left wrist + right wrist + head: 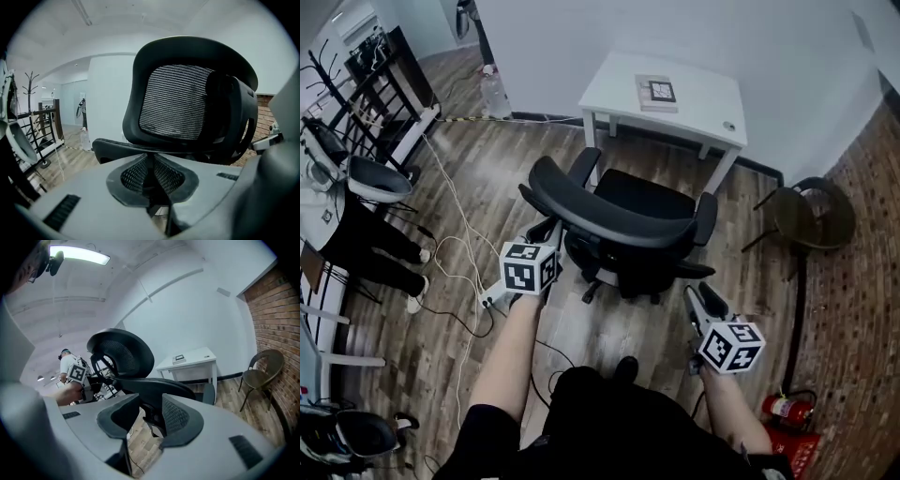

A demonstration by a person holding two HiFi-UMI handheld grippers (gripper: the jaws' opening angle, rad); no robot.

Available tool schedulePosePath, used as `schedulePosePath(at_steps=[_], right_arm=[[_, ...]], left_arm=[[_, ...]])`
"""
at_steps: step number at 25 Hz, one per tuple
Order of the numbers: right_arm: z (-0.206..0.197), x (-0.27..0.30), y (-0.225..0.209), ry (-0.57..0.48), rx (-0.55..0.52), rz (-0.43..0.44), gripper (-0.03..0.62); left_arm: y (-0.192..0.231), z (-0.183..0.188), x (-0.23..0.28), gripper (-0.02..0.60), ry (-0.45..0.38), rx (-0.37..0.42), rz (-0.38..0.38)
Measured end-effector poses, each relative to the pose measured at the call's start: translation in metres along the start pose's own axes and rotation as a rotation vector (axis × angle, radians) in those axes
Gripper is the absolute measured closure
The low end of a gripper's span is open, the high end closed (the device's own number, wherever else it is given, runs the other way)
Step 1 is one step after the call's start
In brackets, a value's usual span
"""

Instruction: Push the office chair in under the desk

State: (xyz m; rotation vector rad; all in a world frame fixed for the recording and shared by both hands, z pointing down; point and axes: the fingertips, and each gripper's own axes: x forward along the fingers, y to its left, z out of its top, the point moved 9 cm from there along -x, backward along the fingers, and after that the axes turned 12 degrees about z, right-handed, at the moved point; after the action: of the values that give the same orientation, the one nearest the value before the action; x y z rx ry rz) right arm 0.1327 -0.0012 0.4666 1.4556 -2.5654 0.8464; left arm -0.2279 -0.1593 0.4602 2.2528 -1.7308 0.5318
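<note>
One office chair (619, 223), one desk (703, 94), one side chair (811, 217) (round-backed), seemingly one fire extinguisher (782, 410).

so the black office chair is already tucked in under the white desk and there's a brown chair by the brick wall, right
Not quite. The black office chair stands on the floor in front of the white desk, not tucked in under it; the head view shows this. The brown chair by the brick wall is right.
</note>
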Motion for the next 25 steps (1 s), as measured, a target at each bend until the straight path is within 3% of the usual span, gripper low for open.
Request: schedulePosePath(at_steps=[4, 11, 18, 21, 25], right_arm=[[0.009, 0.018, -0.011, 0.002, 0.006, 0.006, 0.445], [0.043, 0.072, -0.032, -0.048, -0.003, -0.075, 0.447], [0.060, 0.114, -0.051, -0.110, 0.043, -0.206, 0.451], [0.067, 0.132, -0.071, -0.130, 0.062, -0.259, 0.450], [0.072, 0.134, -0.049, -0.156, 0.061, -0.319, 0.445]], left_arm=[[0.000, 0.011, 0.025, 0.557, 0.004, -0.005, 0.001], [0.006, 0.030, 0.066, 0.557, -0.015, 0.002, -0.055], [0.036, 0.040, 0.114, 0.555, -0.041, -0.033, -0.137], [0.043, 0.045, 0.144, 0.551, -0.025, 0.003, -0.173], [0.058, 0.053, 0.135, 0.549, -0.040, 0.035, -0.237]])
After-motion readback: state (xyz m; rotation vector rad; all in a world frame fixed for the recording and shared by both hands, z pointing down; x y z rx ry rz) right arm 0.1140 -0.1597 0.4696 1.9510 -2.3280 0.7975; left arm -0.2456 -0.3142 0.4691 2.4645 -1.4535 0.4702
